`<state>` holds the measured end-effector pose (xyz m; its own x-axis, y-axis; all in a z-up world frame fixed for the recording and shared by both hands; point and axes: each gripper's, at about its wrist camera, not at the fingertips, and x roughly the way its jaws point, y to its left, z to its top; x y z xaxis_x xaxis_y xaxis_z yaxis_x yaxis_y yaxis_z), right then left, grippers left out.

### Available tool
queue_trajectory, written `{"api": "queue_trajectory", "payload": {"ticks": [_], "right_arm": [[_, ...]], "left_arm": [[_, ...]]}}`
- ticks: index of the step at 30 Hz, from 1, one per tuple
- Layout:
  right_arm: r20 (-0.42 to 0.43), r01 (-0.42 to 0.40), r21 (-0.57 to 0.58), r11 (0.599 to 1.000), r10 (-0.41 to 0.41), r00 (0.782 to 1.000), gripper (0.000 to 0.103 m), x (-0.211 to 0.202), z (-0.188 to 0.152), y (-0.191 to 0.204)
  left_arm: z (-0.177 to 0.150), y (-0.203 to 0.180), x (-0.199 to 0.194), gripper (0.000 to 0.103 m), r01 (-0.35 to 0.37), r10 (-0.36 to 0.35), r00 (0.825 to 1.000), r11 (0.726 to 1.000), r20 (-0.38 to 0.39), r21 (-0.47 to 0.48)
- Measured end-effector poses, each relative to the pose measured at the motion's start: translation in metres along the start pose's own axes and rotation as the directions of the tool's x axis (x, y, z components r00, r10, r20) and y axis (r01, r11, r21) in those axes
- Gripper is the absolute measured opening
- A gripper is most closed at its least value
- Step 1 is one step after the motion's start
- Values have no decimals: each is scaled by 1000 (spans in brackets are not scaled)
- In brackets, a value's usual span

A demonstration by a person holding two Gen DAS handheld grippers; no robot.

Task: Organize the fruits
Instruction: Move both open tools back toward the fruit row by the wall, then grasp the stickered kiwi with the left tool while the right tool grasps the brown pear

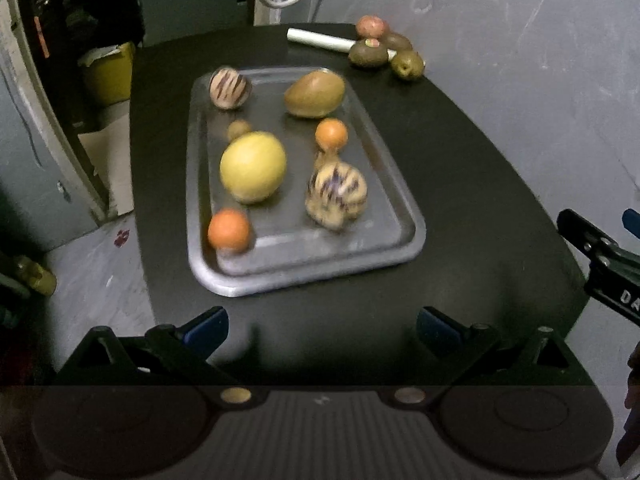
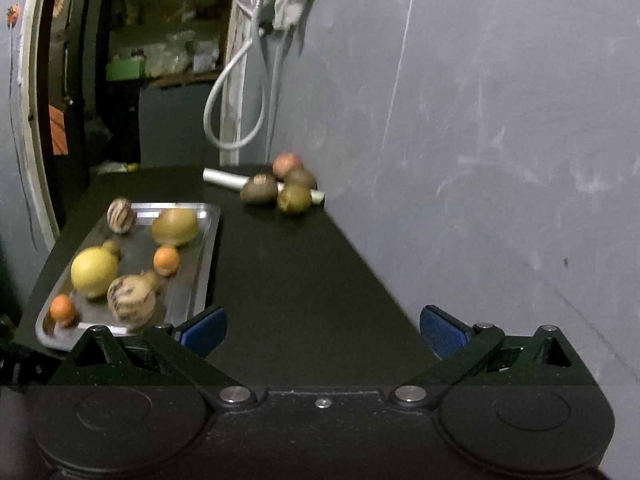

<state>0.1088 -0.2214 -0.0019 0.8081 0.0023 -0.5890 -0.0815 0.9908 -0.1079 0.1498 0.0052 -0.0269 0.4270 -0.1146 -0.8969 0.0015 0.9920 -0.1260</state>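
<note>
Currently: Approach Phase, Both Tongs Empty

Both left tongs (image 1: 322,330) and right tongs (image 2: 323,330) hover spread wide, grasping nothing. Seven fruits sit on the metal tray (image 1: 400,240); four loose fruits (image 2: 280,186) cluster against a white tube (image 2: 222,178) at the far bench (image 2: 300,280) edge. Next move, likely: carry the right tongs forward to one loose fruit. Motion blur obscures fruit detail; the tube's middle is hidden.

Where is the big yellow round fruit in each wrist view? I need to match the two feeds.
Left wrist: the big yellow fruit sits left of centre, in the middle of the metal tray.
Right wrist: the same fruit is at the left, on the tray, which lies along the left side.
Shared landmark: the white tube at the table's far end, beside the loose fruits.
</note>
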Motion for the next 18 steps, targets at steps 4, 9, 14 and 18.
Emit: {"api": "queue_trajectory", "payload": {"ticks": [4, 9, 14, 18], "right_arm": [[28, -79, -59, 995, 81, 996, 102, 22, 23, -3], [6, -174, -128, 976, 176, 984, 102, 69, 61, -6], [-20, -215, -138, 967, 215, 976, 102, 134, 86, -1], [-21, -205, -146, 968, 204, 979, 102, 190, 96, 12]], "left_arm": [[32, 0, 5, 102, -5, 6, 999, 1000, 41, -10], [79, 5, 25, 102, -8, 14, 997, 997, 82, -74], [134, 5, 50, 102, -4, 13, 992, 997, 124, -74], [180, 5, 76, 102, 19, -15, 986, 1000, 168, -21]]}}
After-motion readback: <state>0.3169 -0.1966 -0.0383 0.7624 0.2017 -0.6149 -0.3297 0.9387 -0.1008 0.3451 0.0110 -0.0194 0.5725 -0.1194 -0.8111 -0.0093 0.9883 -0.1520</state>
